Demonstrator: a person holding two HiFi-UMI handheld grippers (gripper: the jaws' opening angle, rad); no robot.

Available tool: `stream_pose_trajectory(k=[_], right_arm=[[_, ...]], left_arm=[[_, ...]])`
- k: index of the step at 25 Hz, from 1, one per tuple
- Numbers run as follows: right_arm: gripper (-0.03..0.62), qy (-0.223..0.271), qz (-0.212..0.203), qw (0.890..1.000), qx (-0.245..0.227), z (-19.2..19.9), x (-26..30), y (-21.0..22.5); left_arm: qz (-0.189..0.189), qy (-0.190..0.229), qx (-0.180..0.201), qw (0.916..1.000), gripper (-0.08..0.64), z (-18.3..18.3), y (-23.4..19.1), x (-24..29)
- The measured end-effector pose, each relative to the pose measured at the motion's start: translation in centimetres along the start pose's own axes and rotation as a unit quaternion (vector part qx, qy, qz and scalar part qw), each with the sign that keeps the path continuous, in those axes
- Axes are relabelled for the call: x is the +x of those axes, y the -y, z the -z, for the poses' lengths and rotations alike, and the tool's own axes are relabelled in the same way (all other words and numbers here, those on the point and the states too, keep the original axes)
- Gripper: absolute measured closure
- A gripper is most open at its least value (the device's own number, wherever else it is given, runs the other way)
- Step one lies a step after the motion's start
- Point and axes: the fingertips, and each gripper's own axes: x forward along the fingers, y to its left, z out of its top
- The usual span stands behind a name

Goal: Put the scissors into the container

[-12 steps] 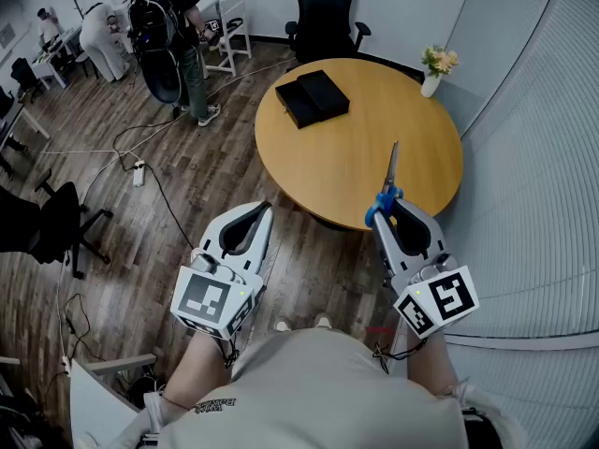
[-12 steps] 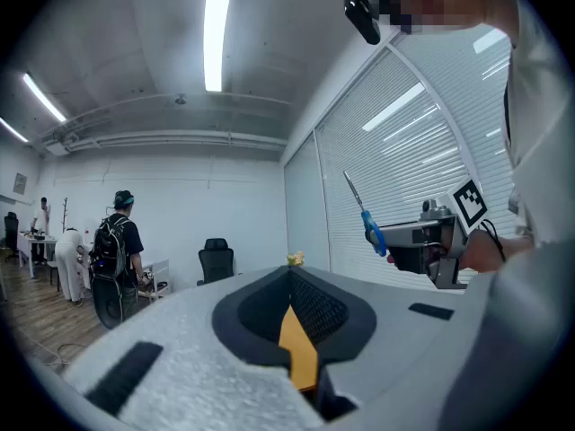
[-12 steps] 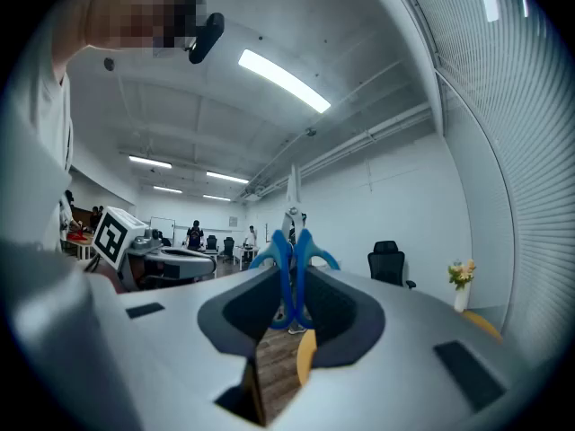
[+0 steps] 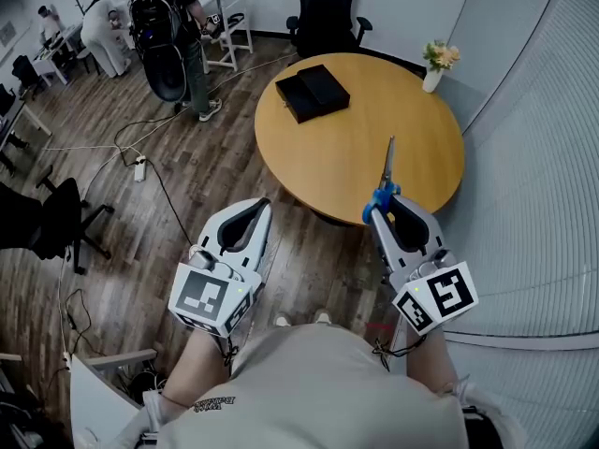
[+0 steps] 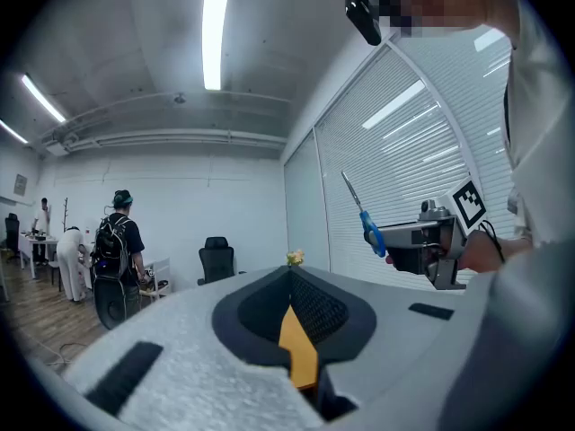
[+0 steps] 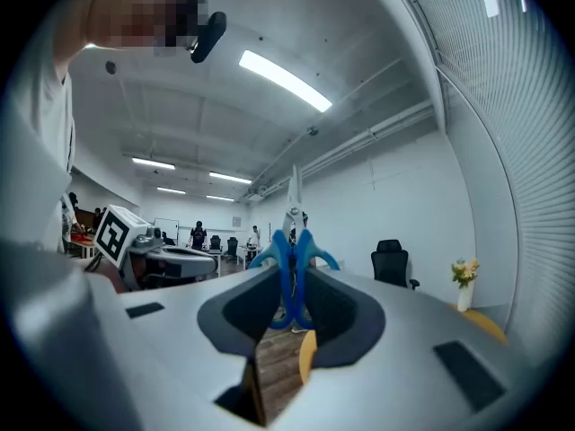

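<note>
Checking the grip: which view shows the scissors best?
The right gripper view: the scissors sit with their blue handles clamped between the jaws, blades pointing up. The head view shows their whole length from above; the left gripper view shows them small, side-on.

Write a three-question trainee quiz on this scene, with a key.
1. True or false: the left claw holds the scissors.
2. Multiple choice: where is the black container? A) on the round table; B) on the floor; C) in the left claw.
3. Fill in: the right claw grips the scissors by their ___-coloured handles.

Key:
1. False. The left claw is shut on nothing; the right claw holds the scissors.
2. A.
3. Blue.
</note>
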Motion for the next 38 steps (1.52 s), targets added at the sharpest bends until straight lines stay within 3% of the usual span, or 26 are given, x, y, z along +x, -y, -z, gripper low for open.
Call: stream_pose_trajectory(k=[29, 38], right_arm=[[0.494, 0.006, -0.033, 0.999, 0.018, 1.5, -4.1, 5.8], [0.494, 0.008, -0.047, 0.998, 0.028, 2.8, -3.4, 6.3]], left_arm=[[-0.034, -0.01, 0.01, 0.9993, 0.538, 0.2, 6.3, 3.3], [-0.042, -0.019, 0.009, 0.9989, 0.538, 1.5, 6.1, 4.0]])
